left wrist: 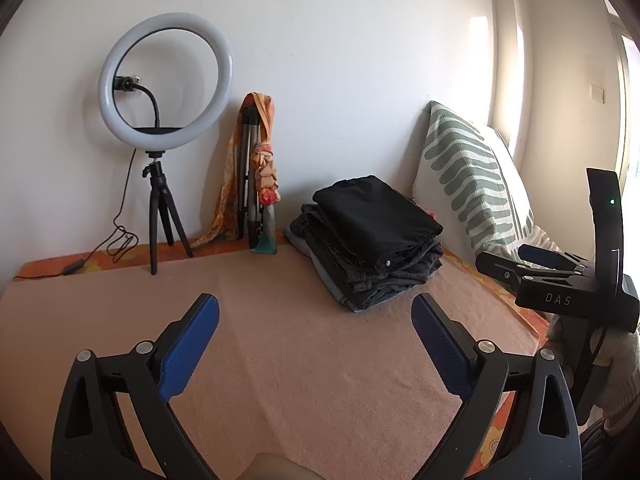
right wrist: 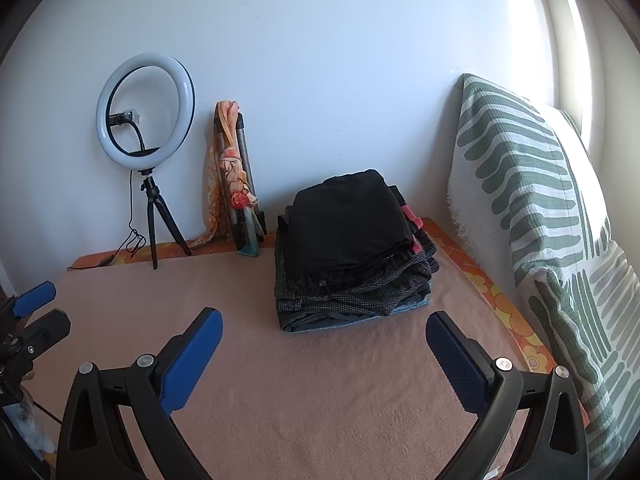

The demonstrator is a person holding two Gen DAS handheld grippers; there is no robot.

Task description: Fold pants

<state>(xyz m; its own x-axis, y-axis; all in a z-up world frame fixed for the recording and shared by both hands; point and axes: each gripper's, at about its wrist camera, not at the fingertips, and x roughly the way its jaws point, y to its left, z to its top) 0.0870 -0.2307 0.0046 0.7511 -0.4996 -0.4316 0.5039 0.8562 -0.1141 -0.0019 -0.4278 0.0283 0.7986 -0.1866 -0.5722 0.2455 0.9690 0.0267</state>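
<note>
A stack of folded pants (left wrist: 368,240) (right wrist: 352,248), a black pair on top, rests on the peach blanket (left wrist: 280,340) (right wrist: 320,380) near the back wall. My left gripper (left wrist: 316,312) hovers over the blanket in front of the stack, jaws wide apart, nothing between its blue pads (left wrist: 188,352). My right gripper (right wrist: 324,328) also stands open and empty, short of the stack's near edge. The right gripper's body (left wrist: 572,296) shows at the right edge of the left wrist view. The left gripper's blue finger (right wrist: 34,294) shows at the left edge of the right wrist view.
A lit ring light on a small tripod (left wrist: 164,80) (right wrist: 146,110) stands at the back left, its cable trailing on the bed. A folded tripod wrapped in orange cloth (left wrist: 256,172) (right wrist: 234,176) leans on the wall. A green-striped pillow (left wrist: 472,176) (right wrist: 540,220) lines the right side.
</note>
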